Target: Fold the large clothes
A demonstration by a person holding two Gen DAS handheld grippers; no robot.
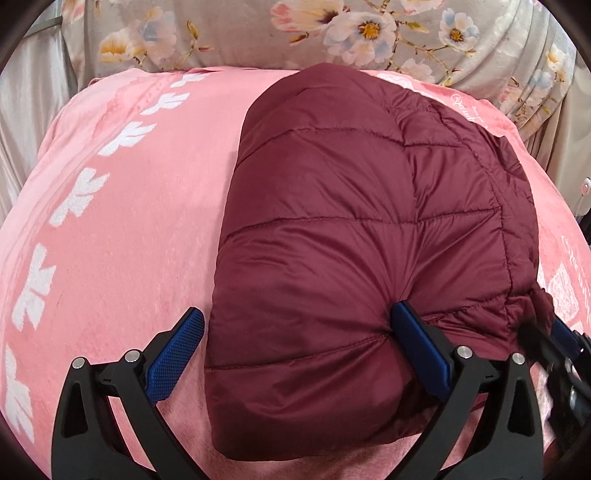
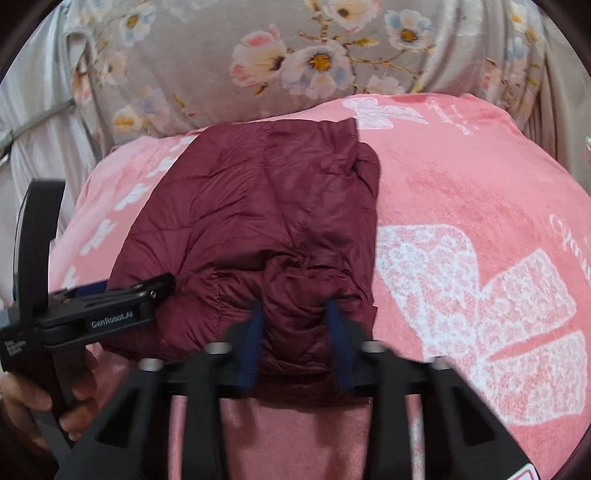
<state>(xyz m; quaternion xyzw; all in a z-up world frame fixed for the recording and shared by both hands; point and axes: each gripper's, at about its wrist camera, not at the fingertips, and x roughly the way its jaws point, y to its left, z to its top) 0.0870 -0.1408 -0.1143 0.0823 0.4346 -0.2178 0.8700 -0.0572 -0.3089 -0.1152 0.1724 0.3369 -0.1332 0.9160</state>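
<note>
A maroon quilted puffer jacket point(image 1: 362, 206) lies folded into a compact bundle on a pink blanket point(image 1: 122, 221). My left gripper point(image 1: 298, 311) stands open and wide at the bundle's near edge. Its right finger point(image 1: 421, 339) dents the fabric, while its left finger point(image 1: 177, 354) sits just off the jacket over the blanket. In the right wrist view the jacket point(image 2: 258, 206) fills the centre. My right gripper point(image 2: 295, 325) is shut on a bunched fold at its near right corner. The picture there is blurred. A hand point(image 2: 33, 398) holds the left gripper's body point(image 2: 107, 314) at the left.
The pink blanket point(image 2: 461, 206) has white leaf and flower prints and spreads wide on both sides of the jacket. Behind it rises a grey floral sheet point(image 1: 332, 33). Pale grey cloth point(image 1: 29, 110) hangs at the far left.
</note>
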